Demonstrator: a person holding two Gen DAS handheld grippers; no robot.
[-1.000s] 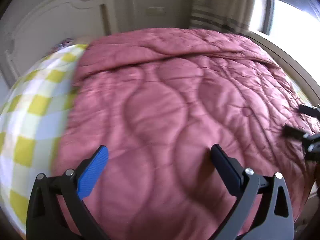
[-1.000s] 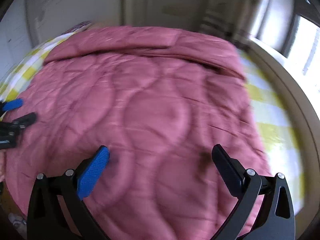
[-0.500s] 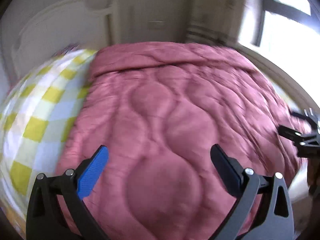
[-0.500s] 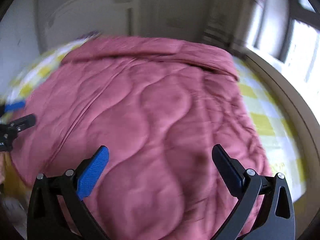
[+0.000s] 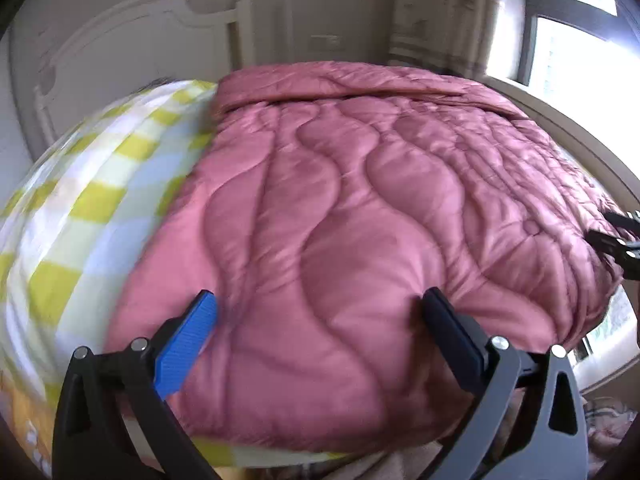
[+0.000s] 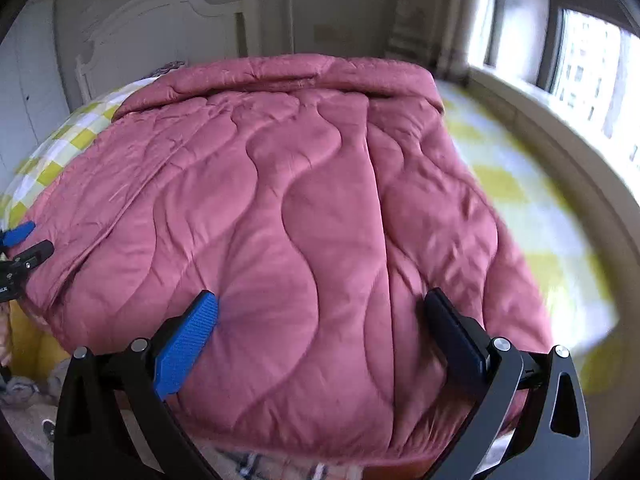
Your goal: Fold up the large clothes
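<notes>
A large pink quilted comforter [image 5: 360, 208] lies spread on the bed, its far end folded over near the headboard; it also shows in the right wrist view [image 6: 304, 208]. My left gripper [image 5: 320, 332] is open and empty above the comforter's near left part. My right gripper [image 6: 320, 332] is open and empty above its near right part. The right gripper's tips show at the right edge of the left wrist view [image 5: 620, 236]. The left gripper's tips show at the left edge of the right wrist view [image 6: 20, 252].
A yellow and white checked sheet [image 5: 80, 208] covers the bed on the left and on the right [image 6: 532, 200]. A white headboard [image 5: 132, 32] stands at the far end. A window [image 6: 592, 52] and curtain are at the right. Clothes lie on the floor [image 6: 24, 396].
Both grippers have pulled back toward the bed's near edge and lifted; the comforter's front edge and the floor now show. Both stay open.
</notes>
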